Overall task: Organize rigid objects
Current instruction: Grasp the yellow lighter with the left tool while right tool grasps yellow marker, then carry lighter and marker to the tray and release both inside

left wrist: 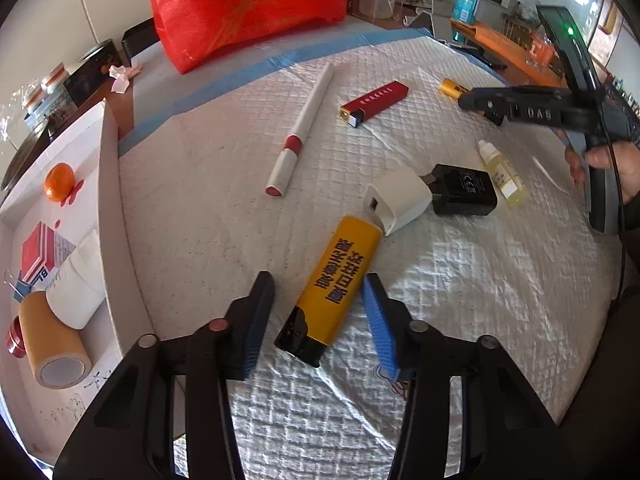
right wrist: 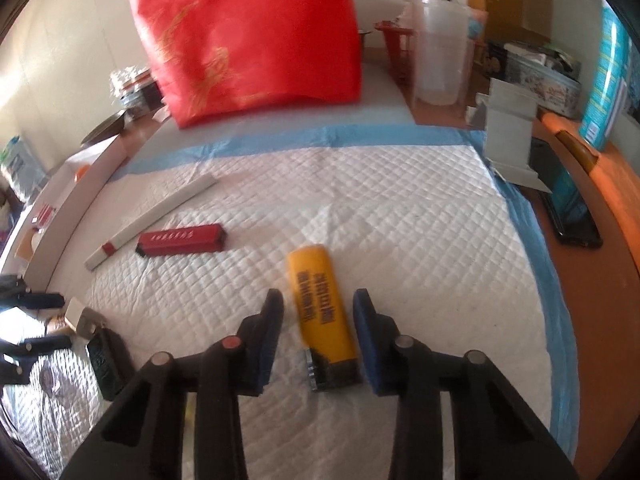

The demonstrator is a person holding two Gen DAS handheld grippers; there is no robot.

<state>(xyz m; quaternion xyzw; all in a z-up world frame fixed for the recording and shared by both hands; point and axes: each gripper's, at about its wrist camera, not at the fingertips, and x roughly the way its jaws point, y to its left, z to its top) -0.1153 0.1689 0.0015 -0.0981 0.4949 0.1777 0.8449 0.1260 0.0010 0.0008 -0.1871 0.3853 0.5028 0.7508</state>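
The left gripper (left wrist: 316, 316) is straddling the big yellow lighter (left wrist: 336, 288) at lower centre, its fingers spread and not yet pinching. The right gripper (right wrist: 320, 336) is likewise bracketing a second yellow lighter (right wrist: 320, 304), apparently lining up to grasp it.

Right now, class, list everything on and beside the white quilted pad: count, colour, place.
Yellow plastic lighters: 2, yellow, one between each gripper's fingers.
Slim red lighter: 1, red, far side.
White stick with red band: 1, white, left of it.
Plug adapters: 2, white and black, touching, centre.
Small dropper bottle: 1, yellowish, right of adapters.
Red bag: 1, red, behind pad.
White tray: 1, white, left, holding small items.
Left gripper, right gripper: 2, black, fingers open.
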